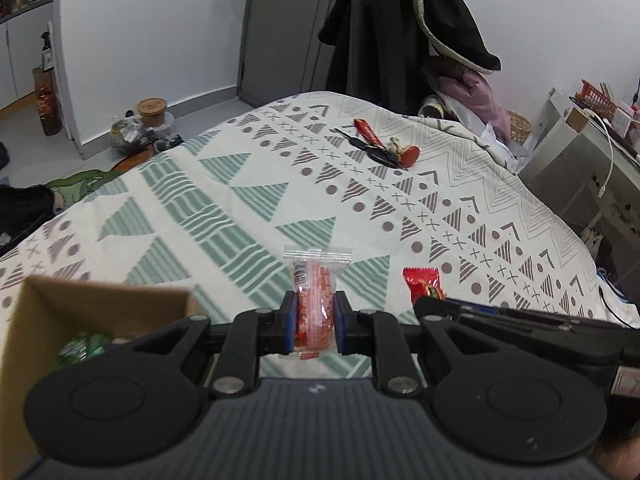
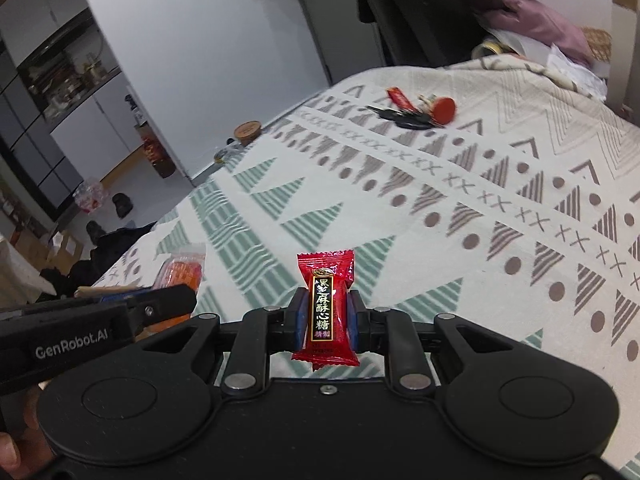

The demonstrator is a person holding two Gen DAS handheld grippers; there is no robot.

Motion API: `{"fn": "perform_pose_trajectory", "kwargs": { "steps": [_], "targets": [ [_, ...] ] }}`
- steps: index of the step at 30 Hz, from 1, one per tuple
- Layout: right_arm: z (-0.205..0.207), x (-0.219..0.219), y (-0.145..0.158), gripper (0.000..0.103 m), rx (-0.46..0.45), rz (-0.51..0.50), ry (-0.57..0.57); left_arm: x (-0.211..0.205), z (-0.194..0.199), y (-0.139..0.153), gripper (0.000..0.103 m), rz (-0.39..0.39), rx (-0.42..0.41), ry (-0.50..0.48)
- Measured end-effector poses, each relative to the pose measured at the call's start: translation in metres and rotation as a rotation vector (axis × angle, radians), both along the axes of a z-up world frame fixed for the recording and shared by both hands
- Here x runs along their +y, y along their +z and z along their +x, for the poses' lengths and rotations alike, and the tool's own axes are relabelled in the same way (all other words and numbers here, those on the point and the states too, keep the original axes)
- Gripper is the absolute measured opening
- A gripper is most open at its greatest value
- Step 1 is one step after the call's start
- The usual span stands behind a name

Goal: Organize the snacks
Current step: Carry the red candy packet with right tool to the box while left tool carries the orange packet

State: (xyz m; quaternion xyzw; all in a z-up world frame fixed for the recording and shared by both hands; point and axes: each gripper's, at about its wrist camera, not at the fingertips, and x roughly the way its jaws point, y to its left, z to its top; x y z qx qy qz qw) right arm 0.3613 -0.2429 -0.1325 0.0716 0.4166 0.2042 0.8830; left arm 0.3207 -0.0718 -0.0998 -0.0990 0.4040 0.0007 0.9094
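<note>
Left tool (image 1: 314,322) pinching clear crinkly packet (image 1: 314,304), right tool (image 2: 329,316) glossy red candy (image 2: 327,308)

A bed (image 1: 360,200) with a patterned cover (green stripes, grey triangles) fills the middle. At eleven o'clock stands a white wall (image 1: 152,32), grey floor (image 1: 32,136) below it. Dark coats (image 1: 400,32) hang at twelve; a desk (image 1: 580,152) sits at two.

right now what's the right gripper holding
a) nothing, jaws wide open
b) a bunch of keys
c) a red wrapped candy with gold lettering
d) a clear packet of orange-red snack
c: in the right wrist view the right gripper is shut on the red wrapped candy, which stands upright between its blue pads; the clear packet sits in the left gripper instead.
</note>
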Motion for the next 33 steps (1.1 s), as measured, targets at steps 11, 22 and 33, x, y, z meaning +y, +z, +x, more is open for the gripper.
{"fn": "perform_pose_trajectory", "kwargs": {
  "steps": [11,22,33],
  "targets": [
    [-0.039,0.048,0.038,0.020,-0.087,-0.004,0.090,0.052,-0.052,0.028,0.018,-0.009,-0.028,0.070],
    [-0.067,0.093,0.055,0.020,-0.134,-0.017,0.159,0.105,-0.086,0.042,0.009,-0.011,-0.042,0.137],
    [-0.084,0.116,0.058,0.020,-0.116,-0.019,0.182,0.131,-0.106,0.040,0.012,-0.019,0.001,0.161]
  ]
}}
